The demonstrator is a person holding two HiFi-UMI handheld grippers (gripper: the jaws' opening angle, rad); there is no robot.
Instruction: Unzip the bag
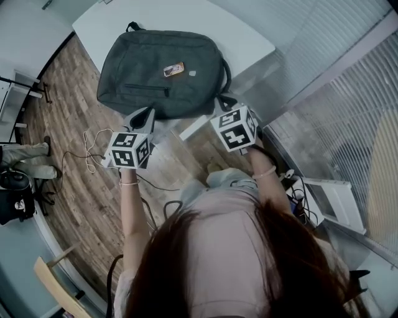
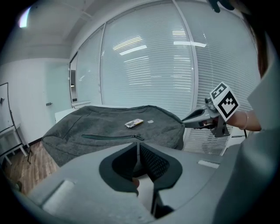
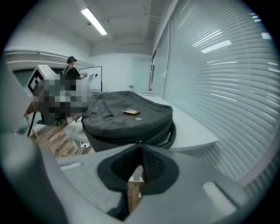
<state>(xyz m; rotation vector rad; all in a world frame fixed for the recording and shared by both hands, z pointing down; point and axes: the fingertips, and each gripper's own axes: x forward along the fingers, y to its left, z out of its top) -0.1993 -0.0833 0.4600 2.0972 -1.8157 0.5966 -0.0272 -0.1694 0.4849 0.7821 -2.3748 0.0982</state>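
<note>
A dark grey bag (image 1: 161,71) lies flat on the white table (image 1: 186,18), with a small orange tag (image 1: 173,69) on top. Its front pocket zip (image 1: 146,89) is closed. My left gripper (image 1: 148,113) hangs off the table's near edge, short of the bag (image 2: 109,127), shut with nothing in it (image 2: 138,146). My right gripper (image 1: 222,100) is at the bag's near right corner by the strap, its jaws together (image 3: 140,146). A small metal zip pull (image 3: 139,141) on the bag's side (image 3: 127,118) shows just past the tips. The right gripper (image 2: 186,120) points at the bag's edge.
Wood floor with loose cables (image 1: 93,149) lies under my arms. A glass wall with blinds (image 1: 348,124) runs along the right, with a white box (image 1: 333,199) at its foot. A seated person's legs (image 1: 28,155) are at the left; another person (image 3: 70,70) stands far back.
</note>
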